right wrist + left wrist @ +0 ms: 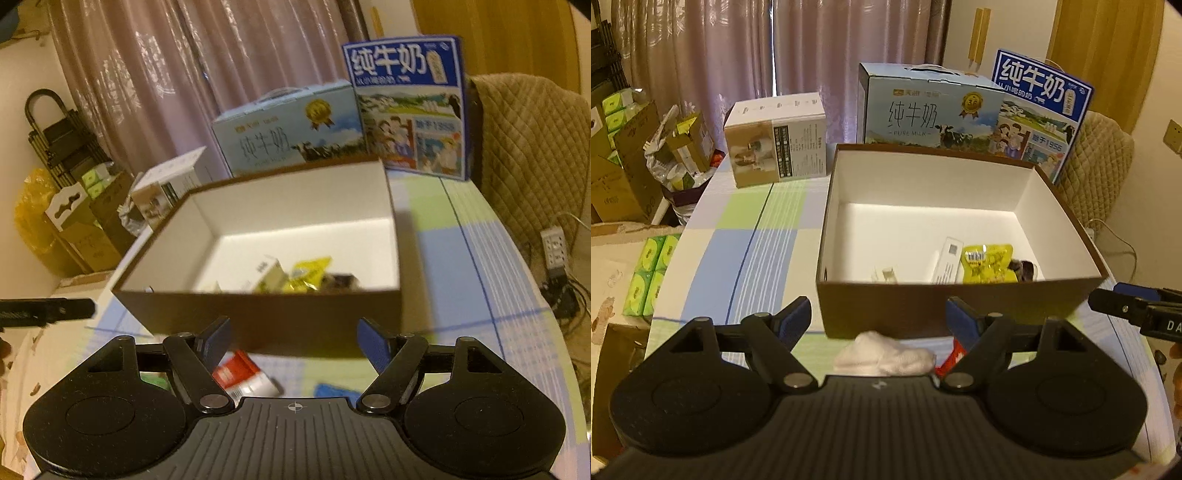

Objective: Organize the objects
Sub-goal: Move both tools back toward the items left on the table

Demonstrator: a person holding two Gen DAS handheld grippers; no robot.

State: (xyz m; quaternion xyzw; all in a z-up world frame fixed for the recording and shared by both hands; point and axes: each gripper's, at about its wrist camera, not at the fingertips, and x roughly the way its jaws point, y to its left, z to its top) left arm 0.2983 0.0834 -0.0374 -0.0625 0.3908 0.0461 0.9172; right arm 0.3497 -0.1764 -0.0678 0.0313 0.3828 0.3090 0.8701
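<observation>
A brown open box with a white inside (pixel 960 306) (pixel 266 321) stands on the table. In it lie a yellow snack packet (pixel 988 262) (pixel 308 275), a white slim carton (pixel 947 260), a small clear item (pixel 886 275) and a dark item (pixel 1025 267). My left gripper (pixel 879 317) is open and empty in front of the box, above a white crumpled cloth (pixel 884 356). A red-and-white packet (pixel 955 360) (pixel 243 376) lies beside it. My right gripper (pixel 293 339) is open and empty over that packet; a blue item (pixel 332 391) lies near it.
Two blue milk cartons (pixel 931 110) (pixel 1041 110) and a white-and-tan box (pixel 775 140) stand behind the brown box. Green tissue packs (pixel 650 273) and cardboard boxes (pixel 624 162) sit left of the checked tablecloth (pixel 746 240). A quilted chair (pixel 535 155) stands right.
</observation>
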